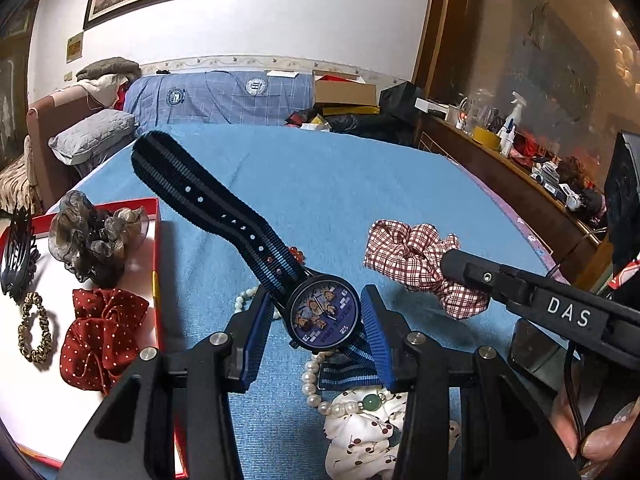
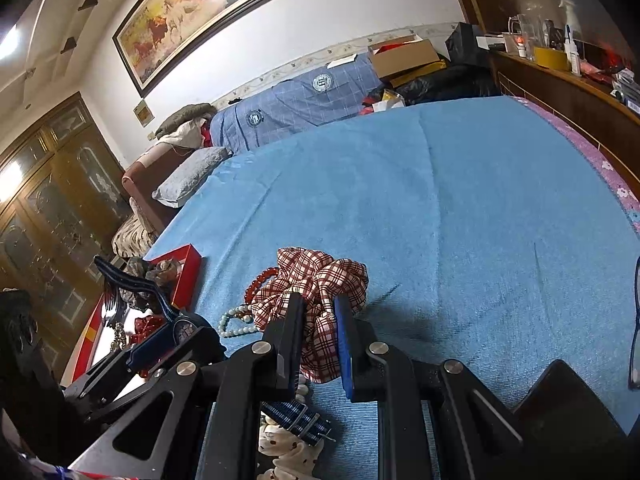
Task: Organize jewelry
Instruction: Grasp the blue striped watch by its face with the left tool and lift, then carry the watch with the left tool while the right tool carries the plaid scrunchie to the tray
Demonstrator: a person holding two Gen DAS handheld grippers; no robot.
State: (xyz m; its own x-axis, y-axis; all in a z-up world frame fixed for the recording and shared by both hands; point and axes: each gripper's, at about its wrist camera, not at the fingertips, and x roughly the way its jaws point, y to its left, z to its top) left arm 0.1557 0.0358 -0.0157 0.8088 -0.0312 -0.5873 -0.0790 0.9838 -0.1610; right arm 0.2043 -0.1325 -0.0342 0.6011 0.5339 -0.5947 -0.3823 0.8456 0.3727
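Upward-left, watch (image 1: 325, 317) strap, dial nearest camera

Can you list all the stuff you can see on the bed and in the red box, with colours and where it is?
watch: one, dark blue striped strap, cartoon face, between the left gripper's jaws
checked scrunchie: one, red and white, clamped in the right gripper
box: one, red with white inside, left on the bed
dotted scrunchie: one, dark red, in the box
gauzy scrunchie: one, grey-brown, in the box
hair clip: one, black, at the box's left side
hair tie: one, gold-patterned, in the box
pearl strand: white, under the watch
red beads: one string, beside the checked scrunchie
cherry scrunchie: one, white, near edge
bed cover: blue
left gripper: black, blue pads
right gripper: black, blue pads
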